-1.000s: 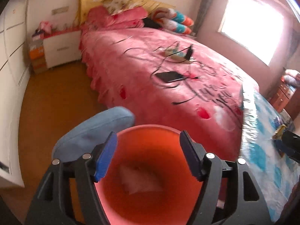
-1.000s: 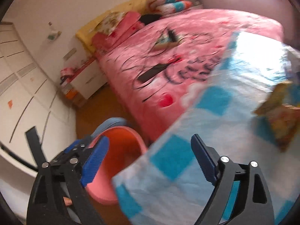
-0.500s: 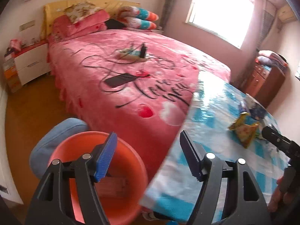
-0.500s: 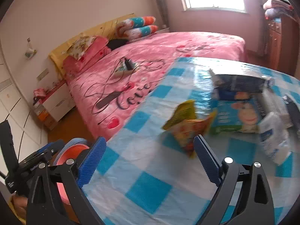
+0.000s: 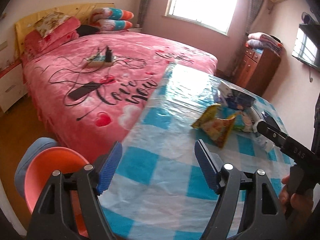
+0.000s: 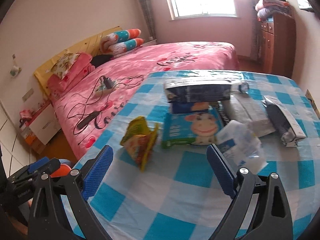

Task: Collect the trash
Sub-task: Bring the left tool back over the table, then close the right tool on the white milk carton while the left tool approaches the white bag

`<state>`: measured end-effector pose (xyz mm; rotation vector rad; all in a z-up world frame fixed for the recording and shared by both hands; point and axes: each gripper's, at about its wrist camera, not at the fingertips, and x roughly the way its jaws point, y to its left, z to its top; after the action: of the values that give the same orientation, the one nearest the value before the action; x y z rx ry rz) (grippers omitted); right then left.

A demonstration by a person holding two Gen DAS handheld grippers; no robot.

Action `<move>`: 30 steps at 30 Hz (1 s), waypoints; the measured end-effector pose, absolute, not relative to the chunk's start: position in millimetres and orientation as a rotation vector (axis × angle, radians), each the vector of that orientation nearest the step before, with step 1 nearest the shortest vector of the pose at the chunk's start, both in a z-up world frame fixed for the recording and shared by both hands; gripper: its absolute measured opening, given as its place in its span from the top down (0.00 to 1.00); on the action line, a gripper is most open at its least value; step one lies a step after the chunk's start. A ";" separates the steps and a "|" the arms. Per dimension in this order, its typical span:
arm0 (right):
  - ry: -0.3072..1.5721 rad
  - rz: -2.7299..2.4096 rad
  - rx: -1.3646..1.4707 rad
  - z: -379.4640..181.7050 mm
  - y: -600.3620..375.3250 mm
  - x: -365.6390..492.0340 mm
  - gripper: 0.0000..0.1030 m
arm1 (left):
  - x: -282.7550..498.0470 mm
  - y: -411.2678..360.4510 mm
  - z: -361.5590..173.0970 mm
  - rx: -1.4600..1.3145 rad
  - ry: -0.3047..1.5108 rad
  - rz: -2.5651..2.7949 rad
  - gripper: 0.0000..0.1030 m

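Note:
Several pieces of trash lie on the blue-and-white checked table (image 6: 180, 190): a yellow snack wrapper (image 6: 141, 140), a blue-green cow-print pack (image 6: 192, 129), a crumpled white-blue bag (image 6: 240, 142), a dark box (image 6: 198, 92) and a grey-white pouch (image 6: 284, 124). My right gripper (image 6: 159, 172) hovers open just short of the yellow wrapper, nothing between its fingers. My left gripper (image 5: 158, 165) is over the table's near edge, its jaws opening and empty; the yellow wrapper (image 5: 216, 124) lies ahead to its right. An orange bucket (image 5: 52, 172) stands on the floor at lower left.
A pink bed (image 5: 104, 76) with cables, a power strip (image 5: 100, 60) and a phone borders the table's left side. A blue stool (image 5: 34, 150) sits behind the bucket. A wooden dresser (image 5: 258, 70) stands at the far right. A person's hand (image 5: 296, 196) holds the right gripper's handle.
Both grippers swung right, away from the orange bucket and onto the checked table. The trash pile came into view, and the left jaws stand a little wider.

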<state>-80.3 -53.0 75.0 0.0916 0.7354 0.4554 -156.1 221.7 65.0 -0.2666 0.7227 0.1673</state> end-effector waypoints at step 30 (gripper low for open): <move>0.773 0.248 0.215 46.3 -177.6 -37.4 0.09 | -93.2 76.3 58.8 -0.094 0.802 -0.062 0.26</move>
<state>-37.4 -177.6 46.3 0.2155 0.7727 0.2478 -93.2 76.3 58.8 -0.0943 0.8020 -0.0619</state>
